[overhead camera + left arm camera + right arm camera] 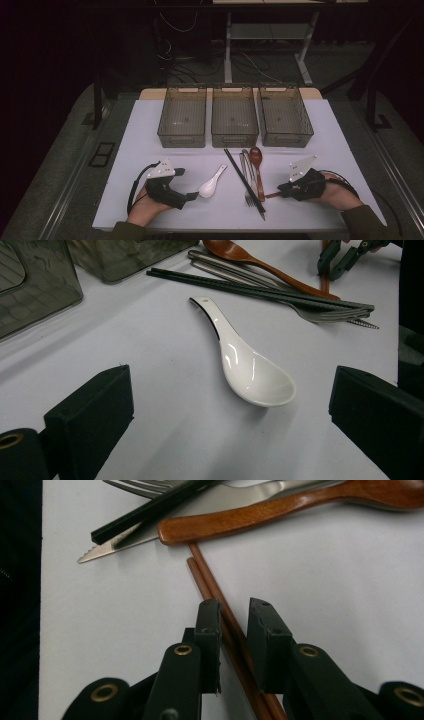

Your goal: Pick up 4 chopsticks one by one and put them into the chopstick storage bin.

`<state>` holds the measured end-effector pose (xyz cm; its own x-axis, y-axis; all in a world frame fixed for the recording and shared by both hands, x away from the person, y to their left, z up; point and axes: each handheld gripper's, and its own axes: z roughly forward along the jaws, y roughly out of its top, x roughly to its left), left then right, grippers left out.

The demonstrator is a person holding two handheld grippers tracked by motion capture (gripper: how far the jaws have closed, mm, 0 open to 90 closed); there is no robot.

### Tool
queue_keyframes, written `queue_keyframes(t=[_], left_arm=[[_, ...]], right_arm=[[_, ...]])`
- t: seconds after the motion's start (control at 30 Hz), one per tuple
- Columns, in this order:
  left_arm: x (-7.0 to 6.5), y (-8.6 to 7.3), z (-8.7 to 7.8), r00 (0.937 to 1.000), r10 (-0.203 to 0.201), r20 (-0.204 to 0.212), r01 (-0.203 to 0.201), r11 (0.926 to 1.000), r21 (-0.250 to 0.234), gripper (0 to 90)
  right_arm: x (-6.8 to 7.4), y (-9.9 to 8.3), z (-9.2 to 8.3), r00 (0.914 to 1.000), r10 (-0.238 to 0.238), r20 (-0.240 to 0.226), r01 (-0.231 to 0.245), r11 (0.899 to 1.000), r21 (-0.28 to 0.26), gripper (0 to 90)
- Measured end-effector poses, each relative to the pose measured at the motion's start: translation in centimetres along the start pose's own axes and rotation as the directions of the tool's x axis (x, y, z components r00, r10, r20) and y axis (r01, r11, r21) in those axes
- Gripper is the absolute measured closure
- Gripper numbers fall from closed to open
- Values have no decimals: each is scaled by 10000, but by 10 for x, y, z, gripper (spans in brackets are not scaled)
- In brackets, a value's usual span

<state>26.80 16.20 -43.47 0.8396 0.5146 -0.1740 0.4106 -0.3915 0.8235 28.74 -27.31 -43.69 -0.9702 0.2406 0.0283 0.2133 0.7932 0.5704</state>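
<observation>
White table (150,150), three clear brown bins (234,117) in a row at far edge, all standing upright, side by side. No readable brand, label or writing on bins, cutlery or tongs.

Between bins and near edge, a bundle of cutlery: black chopsticks (243,181) laid diagonally, touching a metal fork (248,186) and a knife (107,547) with toothed tip, next to a wooden spoon (257,162), bowl toward the bins.

Left of bundle, apart from it: white ceramic spoon (250,367), bowl up, handle pointing away toward the bins. Left tongs (192,196) wide open, low over table, the spoon's bowl lying just ahead and between the two black pads, touching neither.

Right tongs (234,625) at right of bundle, pointing to it, narrowed around a pair of thin brown wooden chopsticks (207,582). Chopsticks flat on table, running through the gap and out ahead, their far tips almost touching the wooden spoon's handle end. Small gaps visible beside the sticks at the pad tips; real pressing not to be told.
</observation>
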Motion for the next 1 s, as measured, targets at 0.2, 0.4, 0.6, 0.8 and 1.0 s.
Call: queue_keyframes(t=[0.2, 0.4, 0.6, 0.8, 1.0], left_arm=[[0, 0, 0, 10000, 7, -5, -7, 10000, 11, 32], [0, 0, 0, 10000, 12, 12, -12, 10000, 8, 32], [0, 0, 1, 10000, 24, 13, -24, 10000, 21, 32], [0, 0, 0, 10000, 20, 20, -20, 10000, 4, 32], [-1, 0, 0, 10000, 17, 16, -17, 10000, 2, 32]], right_arm=[[0, -2, -2, 9999, 96, -32, -96, 9999, 55, 754], [-1, 0, -1, 9997, -84, -213, 80, 9997, -217, 671], [3, 15, 10, 9972, -475, -583, 453, 9982, -381, 696], [4, 21, 19, 9940, -847, -698, 827, 9961, -323, 777], [6, 21, 19, 9927, -1046, -604, 1026, 9941, -342, 787]])
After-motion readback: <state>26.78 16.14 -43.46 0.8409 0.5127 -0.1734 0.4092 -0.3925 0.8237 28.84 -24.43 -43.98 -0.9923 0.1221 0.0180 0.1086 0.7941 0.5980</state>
